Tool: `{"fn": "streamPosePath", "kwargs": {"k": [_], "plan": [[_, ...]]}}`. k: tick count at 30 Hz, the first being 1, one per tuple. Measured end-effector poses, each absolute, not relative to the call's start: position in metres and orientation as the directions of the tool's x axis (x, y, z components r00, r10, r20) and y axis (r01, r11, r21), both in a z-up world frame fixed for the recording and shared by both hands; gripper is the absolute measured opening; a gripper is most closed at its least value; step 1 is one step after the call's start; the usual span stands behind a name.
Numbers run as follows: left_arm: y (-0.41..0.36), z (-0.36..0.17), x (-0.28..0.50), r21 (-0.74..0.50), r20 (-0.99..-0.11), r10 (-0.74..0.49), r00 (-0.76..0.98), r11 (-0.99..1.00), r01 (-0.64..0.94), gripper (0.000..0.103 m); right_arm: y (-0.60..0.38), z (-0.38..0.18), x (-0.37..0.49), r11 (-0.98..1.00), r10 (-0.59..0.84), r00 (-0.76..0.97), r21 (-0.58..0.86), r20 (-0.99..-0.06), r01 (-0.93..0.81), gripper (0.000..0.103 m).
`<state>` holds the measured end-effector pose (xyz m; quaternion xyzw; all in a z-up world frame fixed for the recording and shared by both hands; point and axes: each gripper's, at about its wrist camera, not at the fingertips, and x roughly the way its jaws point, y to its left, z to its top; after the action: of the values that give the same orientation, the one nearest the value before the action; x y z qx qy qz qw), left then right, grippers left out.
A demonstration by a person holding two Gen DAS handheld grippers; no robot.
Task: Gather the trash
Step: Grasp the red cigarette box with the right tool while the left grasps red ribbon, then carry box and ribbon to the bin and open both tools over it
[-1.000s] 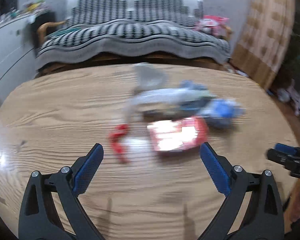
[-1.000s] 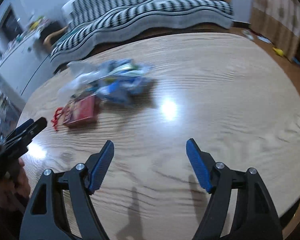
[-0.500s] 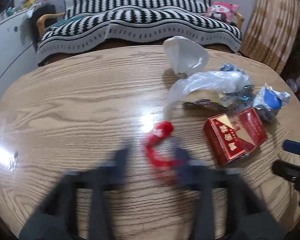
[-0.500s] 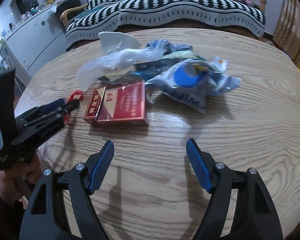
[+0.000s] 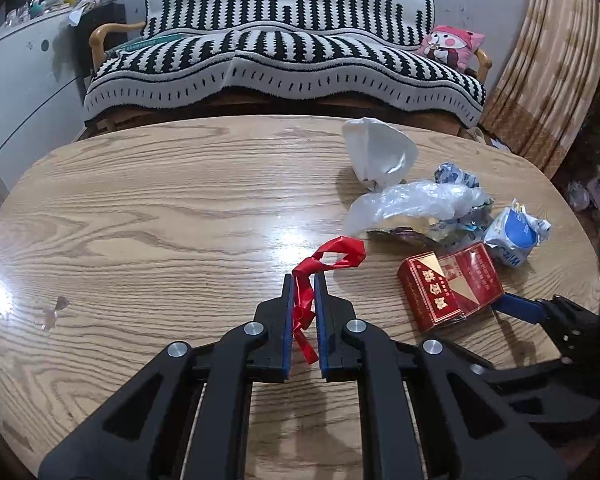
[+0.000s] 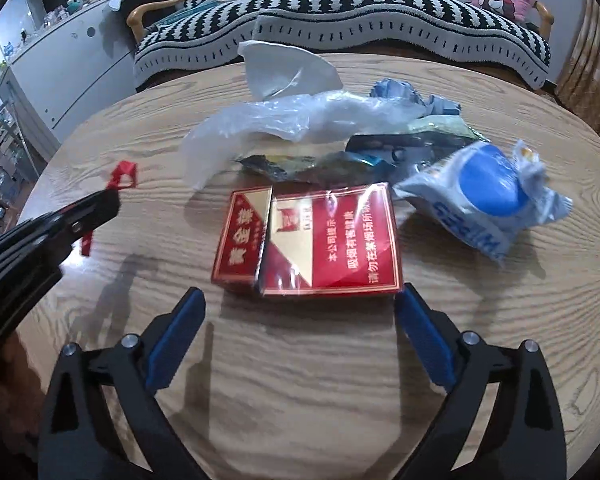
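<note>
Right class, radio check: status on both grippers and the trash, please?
Left gripper shut on red ribbon. Right gripper just opened wide, empty, straddling red cigarette pack. Wrappers, plastic bag behind; nothing blocking.

The left claw, gaping wide a moment ago, is now clamping its 2 blue pads on the red ribbon, whose loop is poking out ahead of the tips. The right claw is drawing in close on the red cigarette pack (far off up the bench before), its jaws just spreading wider, flanking the pack's near edge without touching.
</note>
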<state>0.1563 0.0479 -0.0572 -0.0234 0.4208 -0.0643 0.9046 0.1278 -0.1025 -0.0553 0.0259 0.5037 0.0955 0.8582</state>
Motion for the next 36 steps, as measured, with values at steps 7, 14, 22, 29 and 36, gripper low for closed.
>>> {"fn": "streamPosePath", "kwargs": {"k": [7, 14, 22, 29, 36], "plan": [[0.051, -0.058, 0.158, -0.102, -0.767, -0.129, 0.629, 0.992, 0.079, 0.009, -0.098, -0.06, 0.137, 0.987, 0.151, 0.499, 0.108, -0.853, -0.115, 0.095], [0.049, -0.057, 0.158, -0.099, -0.765, -0.128, 0.631, 0.992, 0.08, 0.009, -0.094, -0.053, 0.131, 0.983, 0.166, 0.509, 0.104, -0.845, -0.149, 0.084], [0.028, -0.046, 0.149, -0.102, -0.753, -0.149, 0.641, 0.989, 0.109, 0.009, -0.121, -0.027, 0.099, 0.98, 0.187, 0.544, 0.116, -0.818, -0.163, 0.084], [-0.028, -0.028, 0.13, -0.09, -0.723, -0.204, 0.66, 0.975, 0.203, 0.009, -0.206, 0.012, 0.053, 0.991, 0.134, 0.615, 0.118, -0.777, -0.066, 0.084], [-0.124, -0.016, 0.102, -0.1, -0.701, -0.322, 0.636, 0.928, 0.36, 0.009, -0.331, 0.024, -0.015, 0.984, -0.002, 0.626, 0.111, -0.78, 0.142, 0.084]]}}
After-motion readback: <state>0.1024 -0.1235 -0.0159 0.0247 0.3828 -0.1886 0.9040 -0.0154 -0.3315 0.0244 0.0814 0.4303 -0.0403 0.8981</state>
